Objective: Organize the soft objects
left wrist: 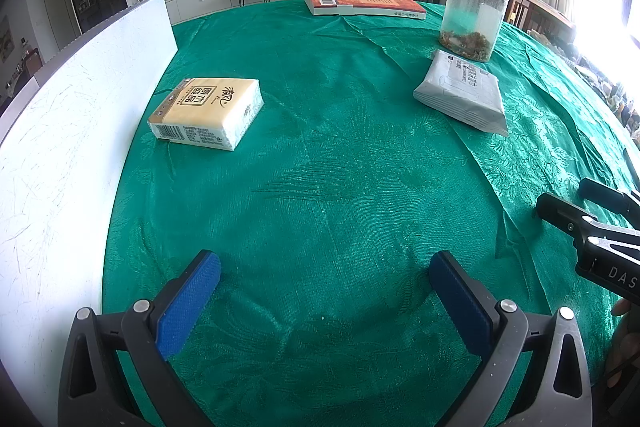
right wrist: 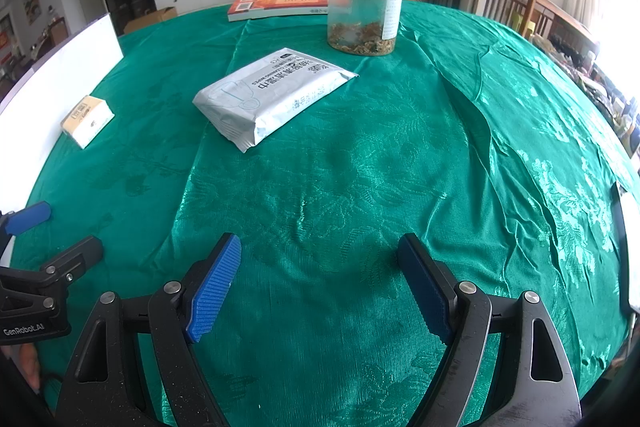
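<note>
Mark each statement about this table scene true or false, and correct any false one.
1. Both hand-held grippers, left and right, are open and hold nothing. True.
2. The yellow tissue pack lies near the white board. True.
3. The clear jar has no lid. False: a black lid closes it.
4. The grey wipes pack rests on the book. False: it lies on the green cloth, apart from the book.
</note>
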Demonstrator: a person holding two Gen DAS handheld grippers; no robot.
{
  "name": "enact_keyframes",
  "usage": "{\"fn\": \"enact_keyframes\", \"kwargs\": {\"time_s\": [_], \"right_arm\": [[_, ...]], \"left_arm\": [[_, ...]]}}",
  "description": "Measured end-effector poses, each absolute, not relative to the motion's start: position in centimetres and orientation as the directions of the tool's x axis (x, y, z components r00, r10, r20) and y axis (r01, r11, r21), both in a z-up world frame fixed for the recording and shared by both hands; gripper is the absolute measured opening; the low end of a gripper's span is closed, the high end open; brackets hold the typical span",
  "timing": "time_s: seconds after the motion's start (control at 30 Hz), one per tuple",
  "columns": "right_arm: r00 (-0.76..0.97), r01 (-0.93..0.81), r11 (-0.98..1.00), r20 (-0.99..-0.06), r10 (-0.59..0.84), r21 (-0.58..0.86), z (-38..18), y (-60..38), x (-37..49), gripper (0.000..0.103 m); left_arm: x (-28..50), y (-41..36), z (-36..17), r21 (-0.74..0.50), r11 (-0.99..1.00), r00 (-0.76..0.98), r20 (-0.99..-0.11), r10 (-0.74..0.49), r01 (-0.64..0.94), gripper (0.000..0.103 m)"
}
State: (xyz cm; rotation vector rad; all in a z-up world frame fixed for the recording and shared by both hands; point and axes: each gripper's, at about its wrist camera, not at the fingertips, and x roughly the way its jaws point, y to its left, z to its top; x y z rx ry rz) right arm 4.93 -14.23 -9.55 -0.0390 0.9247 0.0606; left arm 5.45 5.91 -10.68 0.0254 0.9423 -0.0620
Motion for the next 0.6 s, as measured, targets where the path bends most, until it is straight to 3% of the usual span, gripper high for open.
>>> {"fn": "enact_keyframes", "kwargs": {"time_s": [0.4,0.6], "right_arm": [[0.601,-0.069,0.998,-0.799,0.036,-0.007,-9.5,-14.3,4.9,0.083],[0.6,-0.07,0.998,-0.799,0.036,-0.007,-9.6,-14.3,4.9,0.083]], "left_arm": [[6.2,6.3,-9.8,-0.021,0.997,0.559,-0.827,-0.06,0.076,0.103],[9.8,8.9,-6.3,-0.024,0.997,0.615,-0.788,0.022,-0.067,0.103]]}}
